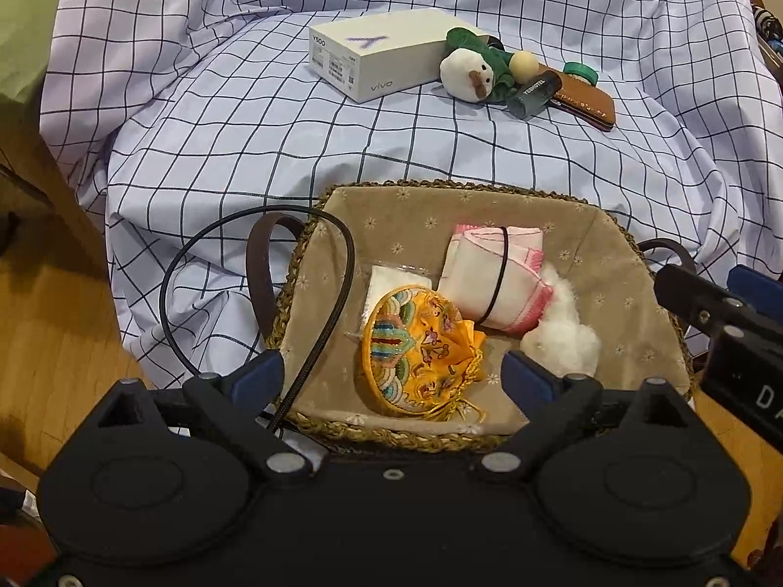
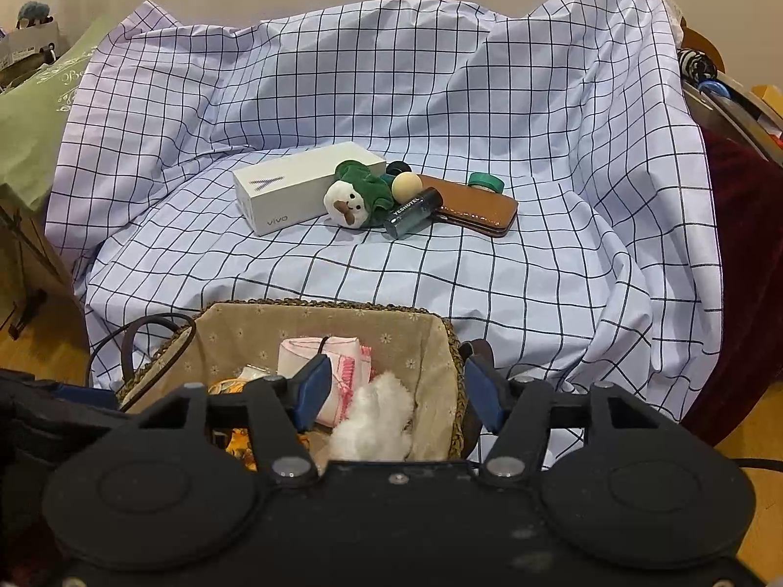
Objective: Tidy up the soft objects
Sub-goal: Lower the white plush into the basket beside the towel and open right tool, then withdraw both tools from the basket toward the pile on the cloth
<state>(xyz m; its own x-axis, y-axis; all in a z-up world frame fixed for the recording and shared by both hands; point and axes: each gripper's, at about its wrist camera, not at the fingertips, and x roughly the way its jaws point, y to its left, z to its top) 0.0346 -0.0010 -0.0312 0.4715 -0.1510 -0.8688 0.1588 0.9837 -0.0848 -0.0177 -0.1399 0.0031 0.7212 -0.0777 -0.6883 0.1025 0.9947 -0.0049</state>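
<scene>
Left wrist view looks down into a woven basket (image 1: pixel 313 239) with a tan flowered lining, sitting at the near edge of a seat draped in a pale checked sheet (image 1: pixel 274 127). Inside lie the soft things: an orange embroidered pouch (image 1: pixel 421 352) at the near left, a folded white cloth with pink trim (image 1: pixel 489 283) behind it with a black band around it, a fluffy white puff (image 1: pixel 563 337) at the right, and a white packet (image 1: pixel 386 283) partly tucked under the pouch. The left gripper (image 1: pixel 394 367) hangs just above the near rim with its blue fingers (image 1: pixel 528 376) spread wide; the pouch lies between and beyond them, and no pad presses on it. A black cable (image 1: pixel 254 293) loops over the basket's left side next to a dark strap handle (image 1: pixel 259 269).

From the right wrist view, the right gripper (image 2: pixel 396 394) is parted too, one blue pad in front of the pink-trimmed cloth and the other by the basket's right rim, with the puff lying between them, not pinched.

Farther back on the sheet sits a cluster well apart from the basket: a white phone box (image 2: pixel 293 186), a small white plush in a green hood (image 2: pixel 355 195) leaning against it, a cream ball (image 2: pixel 406 186), a dark tube (image 2: pixel 411 215), a brown leather case (image 2: pixel 479 205) and a green tape roll (image 2: pixel 484 181).
</scene>
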